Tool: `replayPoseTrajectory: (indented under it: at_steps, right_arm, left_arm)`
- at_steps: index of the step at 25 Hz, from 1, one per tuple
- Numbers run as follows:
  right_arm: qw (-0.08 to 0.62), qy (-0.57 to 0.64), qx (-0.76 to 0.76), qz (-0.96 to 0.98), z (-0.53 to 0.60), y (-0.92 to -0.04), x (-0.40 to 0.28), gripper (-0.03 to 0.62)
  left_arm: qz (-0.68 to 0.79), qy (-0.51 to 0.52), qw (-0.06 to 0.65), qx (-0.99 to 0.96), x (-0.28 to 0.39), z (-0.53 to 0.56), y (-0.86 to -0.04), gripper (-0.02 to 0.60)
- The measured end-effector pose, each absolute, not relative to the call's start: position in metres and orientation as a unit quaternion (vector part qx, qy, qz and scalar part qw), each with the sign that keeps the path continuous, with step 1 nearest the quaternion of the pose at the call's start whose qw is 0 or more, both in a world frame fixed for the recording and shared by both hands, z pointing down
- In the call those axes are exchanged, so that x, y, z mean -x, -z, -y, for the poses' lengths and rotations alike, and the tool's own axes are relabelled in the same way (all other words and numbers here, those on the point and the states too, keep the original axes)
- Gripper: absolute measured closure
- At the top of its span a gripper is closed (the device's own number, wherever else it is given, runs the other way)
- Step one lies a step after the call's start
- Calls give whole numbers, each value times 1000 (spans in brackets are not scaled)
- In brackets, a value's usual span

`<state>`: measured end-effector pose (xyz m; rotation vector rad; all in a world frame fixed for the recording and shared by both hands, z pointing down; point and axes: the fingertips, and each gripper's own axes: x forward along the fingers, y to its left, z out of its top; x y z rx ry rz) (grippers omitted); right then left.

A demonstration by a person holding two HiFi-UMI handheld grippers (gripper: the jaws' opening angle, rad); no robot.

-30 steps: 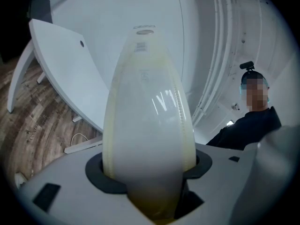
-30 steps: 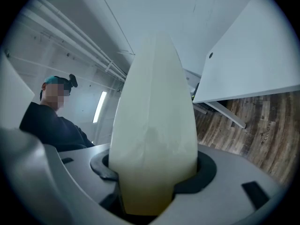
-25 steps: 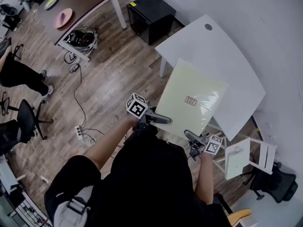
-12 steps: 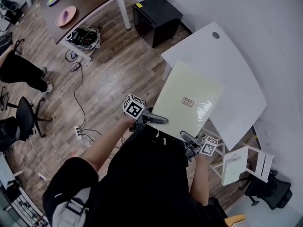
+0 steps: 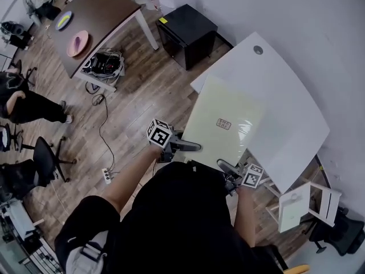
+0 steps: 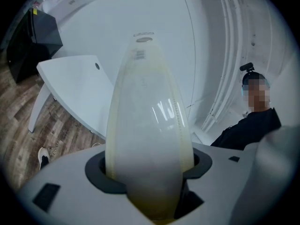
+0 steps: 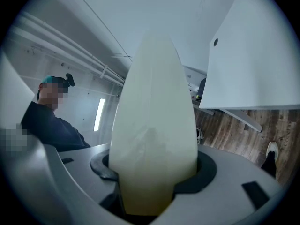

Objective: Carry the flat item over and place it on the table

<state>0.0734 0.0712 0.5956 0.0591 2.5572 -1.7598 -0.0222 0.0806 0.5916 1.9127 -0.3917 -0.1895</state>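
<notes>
The person wears a black short-sleeved top (image 5: 182,221), and the grey left gripper (image 5: 191,146) and right gripper (image 5: 224,166) each bear a black-and-white marker cube (image 5: 159,133).

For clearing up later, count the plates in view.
2. A pink plate lies on the brown table, with a blue-and-yellow plate beside it, nearer the table's end. Others may be hidden.

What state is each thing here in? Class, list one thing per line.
flat panel: held in the air by its near edge.
left gripper: jaws shut on the flat panel.
right gripper: jaws shut on the flat panel.
white table: standing, not yet bearing the flat panel.
</notes>
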Motion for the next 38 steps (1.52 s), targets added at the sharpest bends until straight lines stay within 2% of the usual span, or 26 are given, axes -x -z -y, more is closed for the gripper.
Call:
replayPoseTrajectory:
  at_steps: [6,17,29,38]
  right_arm:
    - [43,585,6,-810,-14,-606,-62,293]
    - [48,586,39,-808,77,-630,-59,293]
    - [51,617,71,-782,99,-649,-41,293]
    - [65,627,127,-766,128,-680,-3,293]
  left_arm:
    - [151,52,574,-803,36,-15,-601,276]
    - [132,58,592,-793,42,81,-629,276]
    - [115,46,630,-766,57,114,-652,276]
    - [79,8,643,-761,95,159,-681,275]
